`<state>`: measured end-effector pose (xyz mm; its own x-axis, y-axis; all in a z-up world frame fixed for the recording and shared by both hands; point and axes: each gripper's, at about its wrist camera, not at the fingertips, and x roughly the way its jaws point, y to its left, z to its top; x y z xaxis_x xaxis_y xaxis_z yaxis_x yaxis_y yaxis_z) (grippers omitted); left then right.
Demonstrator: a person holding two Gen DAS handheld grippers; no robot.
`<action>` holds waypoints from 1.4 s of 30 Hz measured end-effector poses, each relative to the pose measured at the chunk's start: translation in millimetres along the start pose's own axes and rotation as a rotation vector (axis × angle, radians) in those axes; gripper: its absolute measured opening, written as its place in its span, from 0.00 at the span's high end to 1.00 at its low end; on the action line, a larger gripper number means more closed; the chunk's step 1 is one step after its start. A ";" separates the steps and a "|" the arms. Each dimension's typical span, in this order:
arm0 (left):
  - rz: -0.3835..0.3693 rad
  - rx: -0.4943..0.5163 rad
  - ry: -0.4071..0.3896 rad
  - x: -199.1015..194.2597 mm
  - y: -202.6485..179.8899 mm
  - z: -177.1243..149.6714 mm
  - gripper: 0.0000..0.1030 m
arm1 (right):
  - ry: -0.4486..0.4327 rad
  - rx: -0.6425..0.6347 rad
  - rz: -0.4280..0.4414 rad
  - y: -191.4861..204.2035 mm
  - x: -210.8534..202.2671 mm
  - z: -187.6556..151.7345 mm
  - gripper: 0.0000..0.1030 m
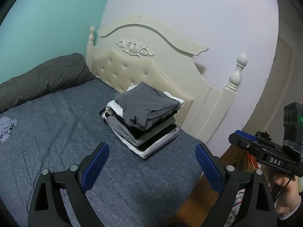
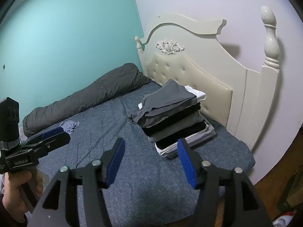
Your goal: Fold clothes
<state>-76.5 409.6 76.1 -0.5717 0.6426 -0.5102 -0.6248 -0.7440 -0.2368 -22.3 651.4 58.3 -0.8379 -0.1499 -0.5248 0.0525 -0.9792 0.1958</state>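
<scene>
Over on the far left of the bed [image 1: 56, 132], crumpled blue cloth [image 1: 6, 127] lying loose near the long grey pillow [image 1: 43, 77]. Then the left gripper [image 1: 152, 152], spread wide, holding nothing. Past its tips, neat stack of folded clothes [image 1: 145, 117] up by the cream headboard [image 1: 155, 56], grey piece on top. Right gripper [image 2: 151, 147] spread too, nothing in it, right fingertip [image 2: 182, 146] overlapping the stack's lowest white layers in its own view

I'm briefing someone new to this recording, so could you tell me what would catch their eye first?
Likely the tall stack of folded clothes on the blue bedspread, close to the cream headboard. Next, one crumpled bluish garment lying alone, beside the long grey pillow. Both grippers, left and right, hover open and empty.
</scene>
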 end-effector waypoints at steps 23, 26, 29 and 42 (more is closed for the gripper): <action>0.033 0.006 0.001 -13.7 2.3 -17.0 0.00 | -0.033 0.035 -0.076 -1.1 -11.7 -22.4 0.05; 0.033 0.009 0.000 -15.7 1.9 -19.2 0.00 | -0.038 0.032 -0.082 0.8 -13.4 -24.3 0.03; 0.035 0.008 -0.006 -19.1 2.2 -21.5 0.00 | -0.041 0.027 -0.089 2.8 -14.1 -25.7 0.02; 0.052 0.011 -0.023 -31.8 2.1 -34.3 0.00 | -0.039 0.027 -0.099 11.2 -21.6 -43.0 0.02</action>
<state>-41.5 381.4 63.5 -0.6156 0.6071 -0.5025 -0.5997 -0.7745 -0.2011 19.7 637.8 36.2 -0.8590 -0.0469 -0.5098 -0.0458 -0.9848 0.1677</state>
